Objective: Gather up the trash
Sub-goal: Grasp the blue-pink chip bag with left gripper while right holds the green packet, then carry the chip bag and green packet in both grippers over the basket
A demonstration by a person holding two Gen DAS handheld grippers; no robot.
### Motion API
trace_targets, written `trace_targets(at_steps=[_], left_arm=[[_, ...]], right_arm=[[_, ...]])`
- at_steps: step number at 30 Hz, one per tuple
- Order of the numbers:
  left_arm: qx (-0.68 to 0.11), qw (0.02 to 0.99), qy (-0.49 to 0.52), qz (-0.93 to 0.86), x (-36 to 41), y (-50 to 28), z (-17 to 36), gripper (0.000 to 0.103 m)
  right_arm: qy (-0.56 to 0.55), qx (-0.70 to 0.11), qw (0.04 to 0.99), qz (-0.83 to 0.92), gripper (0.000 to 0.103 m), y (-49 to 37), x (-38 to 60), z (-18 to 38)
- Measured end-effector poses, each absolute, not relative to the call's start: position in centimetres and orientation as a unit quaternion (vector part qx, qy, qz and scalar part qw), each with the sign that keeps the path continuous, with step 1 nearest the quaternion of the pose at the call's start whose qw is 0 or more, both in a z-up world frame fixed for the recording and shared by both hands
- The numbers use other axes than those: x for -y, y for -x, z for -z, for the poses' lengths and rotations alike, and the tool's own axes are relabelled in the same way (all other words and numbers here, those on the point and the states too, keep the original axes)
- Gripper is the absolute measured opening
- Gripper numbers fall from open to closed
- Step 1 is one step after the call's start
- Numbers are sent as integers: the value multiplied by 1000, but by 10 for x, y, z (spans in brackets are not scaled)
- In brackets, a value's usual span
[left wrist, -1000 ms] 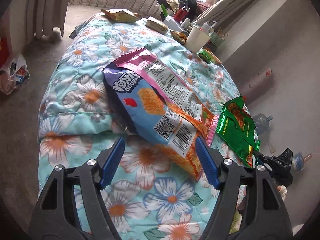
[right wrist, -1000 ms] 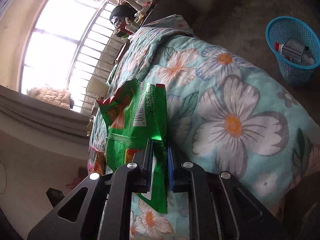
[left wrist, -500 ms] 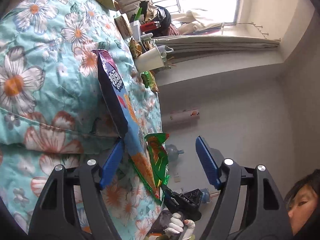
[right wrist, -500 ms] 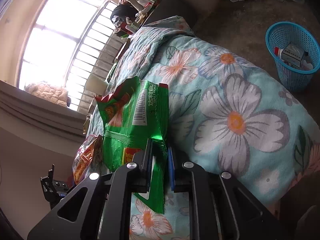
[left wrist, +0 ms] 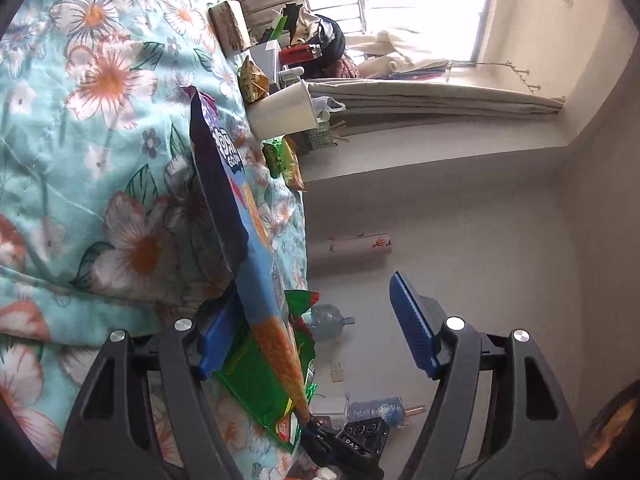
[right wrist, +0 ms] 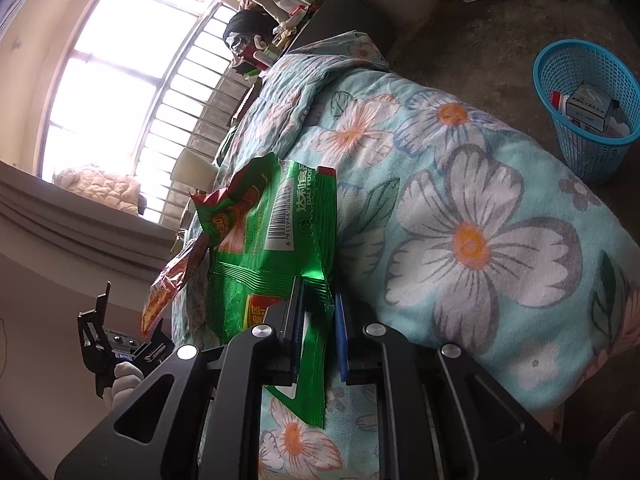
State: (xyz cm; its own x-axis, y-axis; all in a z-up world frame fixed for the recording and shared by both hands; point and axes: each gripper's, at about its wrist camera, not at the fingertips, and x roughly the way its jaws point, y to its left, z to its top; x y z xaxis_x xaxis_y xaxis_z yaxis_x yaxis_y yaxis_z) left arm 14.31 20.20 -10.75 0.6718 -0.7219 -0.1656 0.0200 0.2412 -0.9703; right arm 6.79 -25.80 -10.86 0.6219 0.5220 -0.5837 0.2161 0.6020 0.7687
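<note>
A blue snack bag (left wrist: 224, 200) with an orange lower end lies on the floral quilt (left wrist: 100, 152), seen edge-on. My left gripper (left wrist: 316, 328) is open and rolled onto its side. The bag's lower end stands between its fingers, close to the left pad (left wrist: 218, 336), while the other pad is well clear of it. My right gripper (right wrist: 318, 292) is shut on the lower edge of a green snack bag (right wrist: 272, 240), which rests against the quilt (right wrist: 480, 220). That green bag (left wrist: 260, 380) also shows under the blue one. The blue bag's orange end (right wrist: 168, 288) peeks in at the left.
A blue mesh basket (right wrist: 588, 108) holding boxes stands on the floor to the right of the bed. Further up the bed lie a white cup (left wrist: 280, 112), a small green wrapper (left wrist: 280, 160) and a brown packet (left wrist: 230, 28). Water bottles (left wrist: 328, 320) stand by the wall.
My left gripper has rolled sideways and moved in, so the blue bag's lower end now stands between its fingers. The right gripper keeps its grip on the green bag and has not moved.
</note>
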Motion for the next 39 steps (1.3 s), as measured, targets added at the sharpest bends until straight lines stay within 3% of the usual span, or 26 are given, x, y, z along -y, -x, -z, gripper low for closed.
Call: trace_targets(at_steps=[3,5,10,14,18,22,27,31,36,39], left_arm=[[-348,762,503,210,-187,-152,103,53],[-371,787,457,186,-177,-157,99,34],[-371,837,369,163,-166,-148,78,15],[-336,864,332,174,-179,-127,48,5],[-322,876,298,203,-191,-100,24,4],[-363,875,253,195,-190,-84,27,4],[-382,883,218,164,-189,-73,37,4],[-384,884,209,162,-188,-72,37,4],[-386,887,194,162,-182,-71,32,4],[-395,881,194,175,-181,-68,27,4]], right_arm=[[-435,-422,789,-98,13,-67,259,110],[-438,-421,788,-99,13,-66,260,111],[-444,-416,787,-98,13,-62,263,111],[-453,-410,786,-91,12,-58,264,112],[-462,-389,795,-61,12,-45,266,107],[-412,-412,810,-71,15,-37,243,93],[-235,-506,808,-190,48,-21,194,66],[-134,-501,818,-250,51,-15,189,28],[-95,-430,870,-221,56,-83,217,-5],[-97,-438,871,-202,57,-156,229,7]])
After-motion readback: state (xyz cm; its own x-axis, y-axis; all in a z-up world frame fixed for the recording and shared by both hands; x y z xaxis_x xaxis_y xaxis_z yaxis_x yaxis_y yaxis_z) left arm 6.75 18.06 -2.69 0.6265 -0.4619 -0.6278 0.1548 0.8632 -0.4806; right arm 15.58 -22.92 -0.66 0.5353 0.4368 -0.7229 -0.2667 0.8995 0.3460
